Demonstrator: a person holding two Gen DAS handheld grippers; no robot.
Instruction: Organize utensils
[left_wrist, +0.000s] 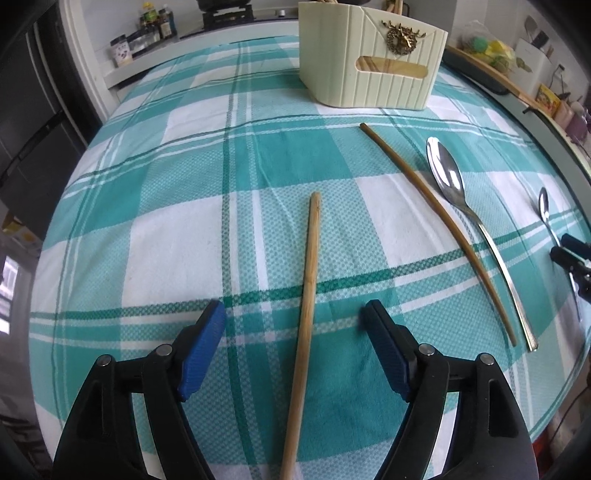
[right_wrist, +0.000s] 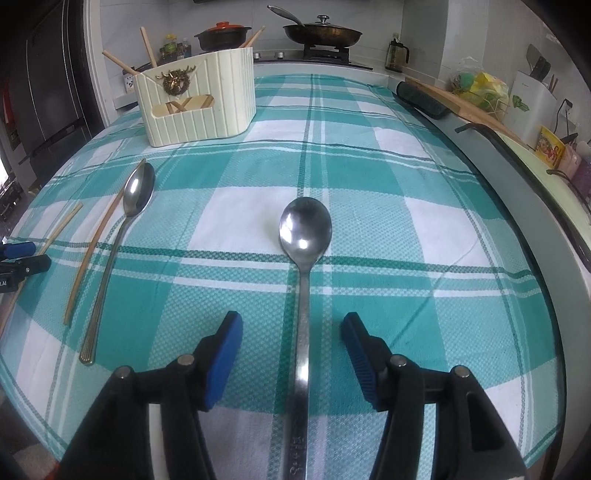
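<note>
Teal-and-white checked cloth (left_wrist: 184, 229), a coarse waffle weave, covers the table in the left wrist view. The left gripper (left_wrist: 293, 314) hangs over it with its blue ribbed pads (left_wrist: 205, 343) standing wide apart, black arms behind them. Between the pads, touching neither, lies a pale bamboo chopstick (left_wrist: 308, 295), round and straight, flat on the cloth. Further right lies a darker, thinner chopstick (left_wrist: 436, 225) (the lens bends it into a curve), and just beside that a polished steel spoon (left_wrist: 448, 181) with an oval bowl and a long fluted handle. A second spoon (left_wrist: 543, 206) shows at the right edge, near the dark tips of the other gripper. At the far side of the cloth stands a cream ribbed plastic holder (left_wrist: 369, 74) with a slot handle and a gilt stag ornament.

In the right wrist view the right gripper (right_wrist: 291, 325) also has its blue pads (right_wrist: 229, 354) parted, and the flat matte handle of a round-bowled steel spoon (right_wrist: 304, 236) runs between them, clear of both pads, lying on the checked cloth (right_wrist: 406, 206). To the left lie the fluted-handled spoon (right_wrist: 136, 192) and the dark chopstick (right_wrist: 92, 247) side by side, with the pale chopstick (right_wrist: 59, 230) beyond, next to the left gripper's tips (right_wrist: 22, 254). The cream holder (right_wrist: 199, 99) stands upright at the far left of the cloth, wooden sticks leaning out of its top. Behind it, pans sit on a stove.
</note>
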